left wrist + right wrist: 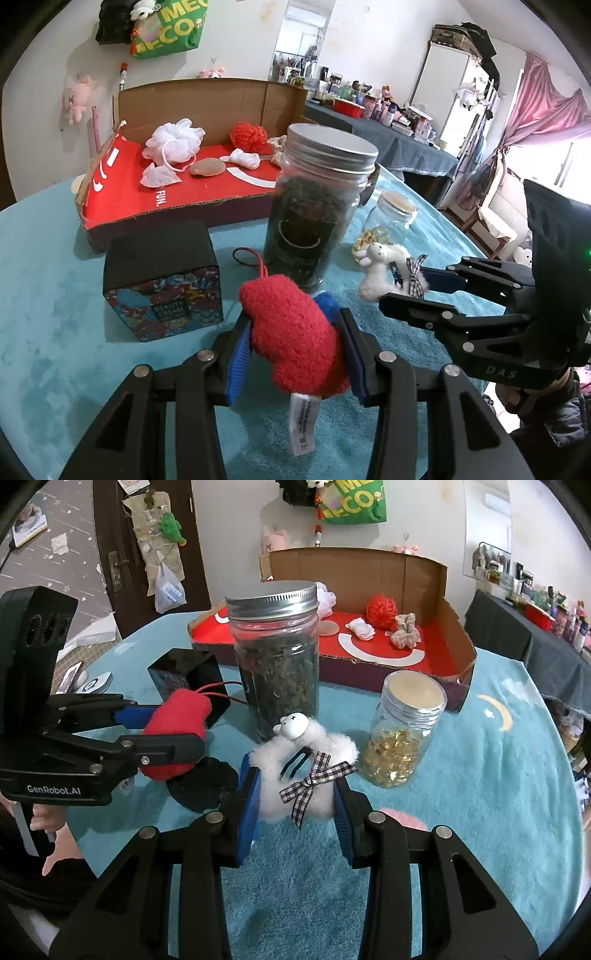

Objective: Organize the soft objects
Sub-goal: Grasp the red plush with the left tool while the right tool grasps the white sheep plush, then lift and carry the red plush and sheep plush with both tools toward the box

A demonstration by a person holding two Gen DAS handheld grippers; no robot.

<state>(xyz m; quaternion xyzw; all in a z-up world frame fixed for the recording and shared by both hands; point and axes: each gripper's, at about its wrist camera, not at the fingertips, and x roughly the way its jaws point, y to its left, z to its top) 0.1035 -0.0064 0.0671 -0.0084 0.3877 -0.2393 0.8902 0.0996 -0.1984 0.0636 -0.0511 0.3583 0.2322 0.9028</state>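
A teal cloth (480,775) covers the bench. The left claw (295,332) grips a red plush (295,339) and the right claw (295,805) a white lamb (306,757), both before the tea jar (275,664); the box (424,590) lies behind.

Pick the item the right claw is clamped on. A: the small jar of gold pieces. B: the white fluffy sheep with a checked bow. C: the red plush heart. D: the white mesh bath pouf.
B: in the right wrist view the right claw has its blue pads pressed on the white sheep.
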